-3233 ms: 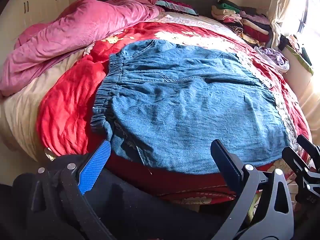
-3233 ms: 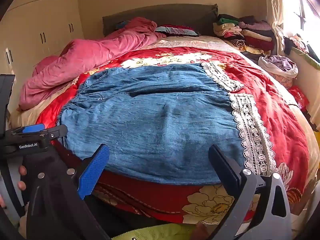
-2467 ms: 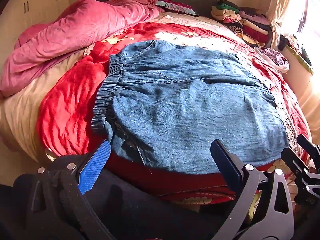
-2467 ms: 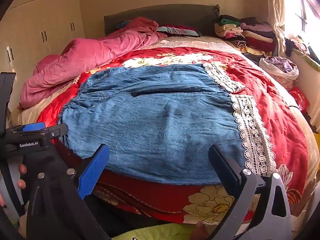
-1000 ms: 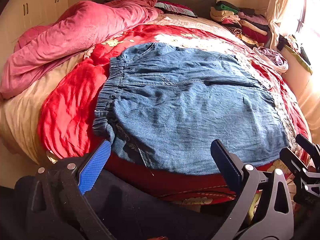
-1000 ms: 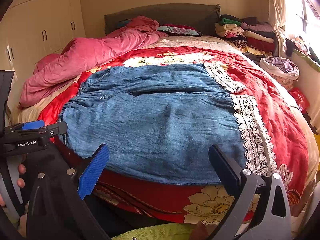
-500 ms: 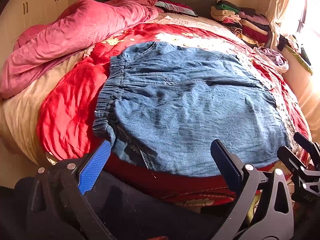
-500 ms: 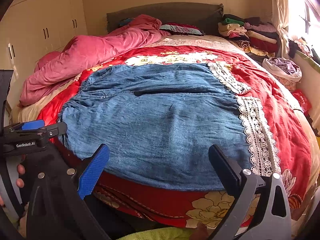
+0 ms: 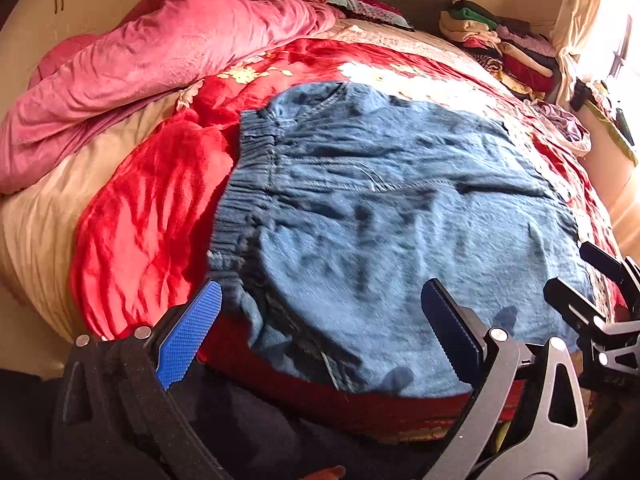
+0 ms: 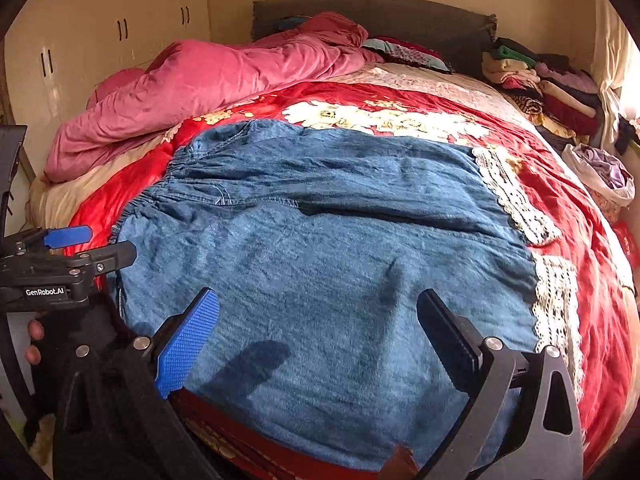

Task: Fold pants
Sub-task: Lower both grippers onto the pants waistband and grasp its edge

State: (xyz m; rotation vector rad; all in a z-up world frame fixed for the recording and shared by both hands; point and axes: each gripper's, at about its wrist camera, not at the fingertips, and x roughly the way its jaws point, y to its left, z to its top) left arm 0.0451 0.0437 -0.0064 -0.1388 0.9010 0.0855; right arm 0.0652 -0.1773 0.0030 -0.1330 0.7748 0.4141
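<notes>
"GenRobot.AI" printed white on left tool body

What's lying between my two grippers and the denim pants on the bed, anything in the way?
Nothing visible. The denim pants lie flat on the red blanket; the open left gripper and right gripper hover at their near edge. The pink duvet lies apart.

blue denim pants, red floral blanket, pink duvet
</notes>
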